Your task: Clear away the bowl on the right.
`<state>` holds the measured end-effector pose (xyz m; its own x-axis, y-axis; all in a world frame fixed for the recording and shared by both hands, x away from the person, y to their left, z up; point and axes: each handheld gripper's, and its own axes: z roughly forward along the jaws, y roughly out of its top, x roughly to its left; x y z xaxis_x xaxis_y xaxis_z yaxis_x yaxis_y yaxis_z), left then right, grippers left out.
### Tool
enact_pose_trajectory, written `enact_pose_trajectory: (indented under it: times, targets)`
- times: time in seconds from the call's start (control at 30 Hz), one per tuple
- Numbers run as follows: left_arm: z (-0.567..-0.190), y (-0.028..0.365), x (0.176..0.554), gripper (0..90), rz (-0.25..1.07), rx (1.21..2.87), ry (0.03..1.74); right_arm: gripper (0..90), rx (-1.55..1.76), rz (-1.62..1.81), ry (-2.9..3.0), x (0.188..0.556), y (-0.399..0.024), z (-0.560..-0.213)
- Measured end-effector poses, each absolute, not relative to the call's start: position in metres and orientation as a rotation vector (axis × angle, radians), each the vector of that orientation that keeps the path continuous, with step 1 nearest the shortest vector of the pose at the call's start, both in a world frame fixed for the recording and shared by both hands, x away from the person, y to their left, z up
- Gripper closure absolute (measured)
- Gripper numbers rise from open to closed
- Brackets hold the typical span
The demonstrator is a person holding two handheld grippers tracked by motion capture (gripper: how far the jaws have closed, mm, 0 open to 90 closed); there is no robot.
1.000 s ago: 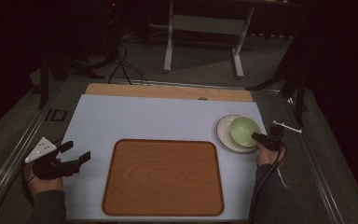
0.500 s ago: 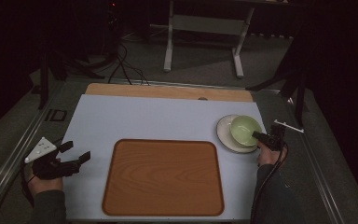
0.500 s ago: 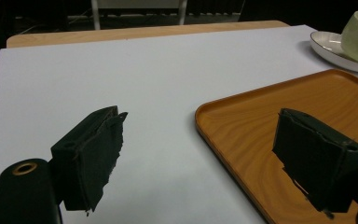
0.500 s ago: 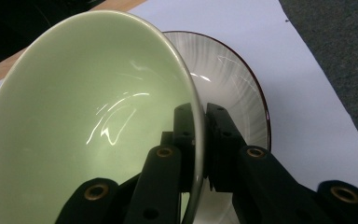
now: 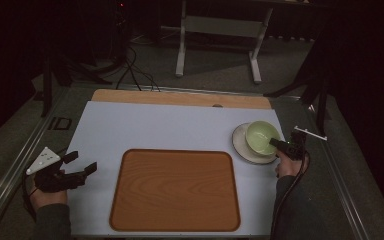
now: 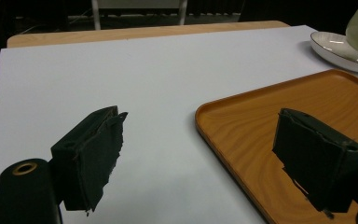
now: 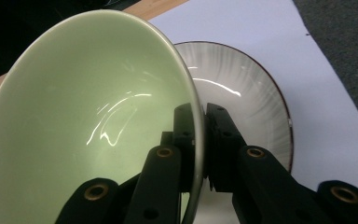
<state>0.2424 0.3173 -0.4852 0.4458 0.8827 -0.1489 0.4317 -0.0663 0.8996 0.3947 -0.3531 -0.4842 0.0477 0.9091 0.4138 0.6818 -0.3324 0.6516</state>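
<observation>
the right gripper (image 5: pixel 276 144) sits at the right edge of the table, its jaws pinching the near rim of a pale green bowl (image 5: pixel 261 137); in the right gripper view one jaw is inside the bowl (image 7: pixel 98 116) and the other outside, with the thin wall clamped between them. the bowl sits tilted on a white plate (image 5: pixel 242 147) with a dark rim, at the right side of the white mat (image 5: pixel 155 125), just beyond the far right corner of the wooden tray (image 5: pixel 175 190). the left gripper (image 5: pixel 80 167) hovers at the near left edge of the mat, left of the tray, its jaws spread wide with nothing between them; its own view looks across the mat (image 6: pixel 144 79) and the tray's corner (image 6: pixel 242 126) toward the plate (image 6: pixel 331 46).
</observation>
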Motion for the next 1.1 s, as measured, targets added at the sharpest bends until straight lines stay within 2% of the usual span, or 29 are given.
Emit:
enact_pose_trajectory:
  times: [1.1]
  targets:
    - [-0.485, 0.318, 0.242, 15.6, 0.556, 1.678, 1.153, 83.5, 1.962, 1.280, 1.750, 0.387, -0.317, -0.470]
